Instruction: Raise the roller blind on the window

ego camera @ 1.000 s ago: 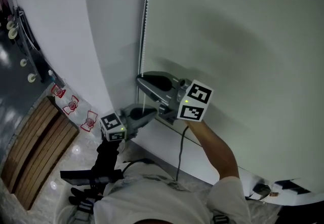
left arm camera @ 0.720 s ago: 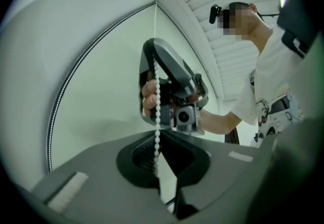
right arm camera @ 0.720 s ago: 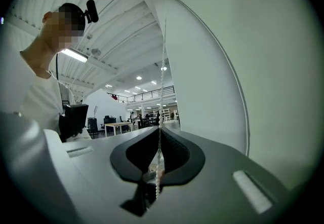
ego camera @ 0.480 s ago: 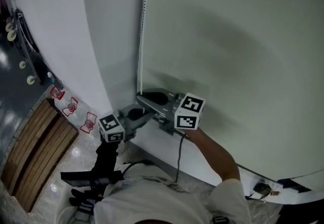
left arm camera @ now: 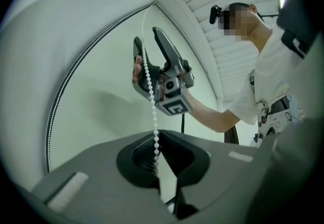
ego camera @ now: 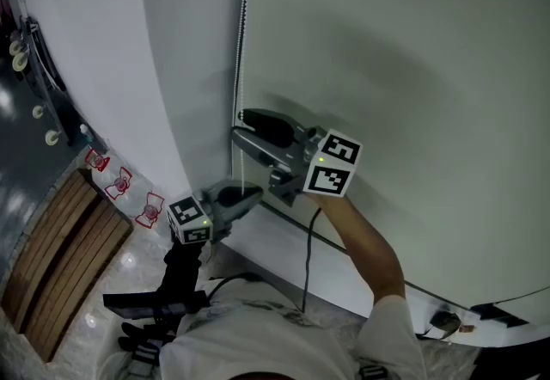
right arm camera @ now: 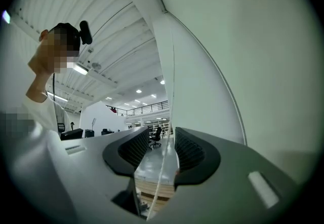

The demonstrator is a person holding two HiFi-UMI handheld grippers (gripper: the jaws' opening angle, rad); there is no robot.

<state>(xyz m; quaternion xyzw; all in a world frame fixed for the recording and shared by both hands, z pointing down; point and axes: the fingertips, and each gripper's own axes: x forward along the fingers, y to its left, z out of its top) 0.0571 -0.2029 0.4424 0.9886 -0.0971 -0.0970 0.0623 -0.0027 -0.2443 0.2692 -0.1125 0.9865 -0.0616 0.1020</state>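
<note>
The white beaded chain [left arm camera: 147, 73], at the left edge of the pale fabric roller blind [ego camera: 395, 69], is clamped in the left claw [left arm camera: 156, 142]. The right claw [right arm camera: 162, 142] has just been opened, with the chain loose between its jaws. It should be reclosed higher up.

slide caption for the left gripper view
Left gripper clamps the bead chain; right gripper, jaws just opened, straddles it higher up.

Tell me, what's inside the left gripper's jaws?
The left gripper pinches a white bead chain where its jaws meet. The chain's run below that point is covered by the gripper's own body.
</note>
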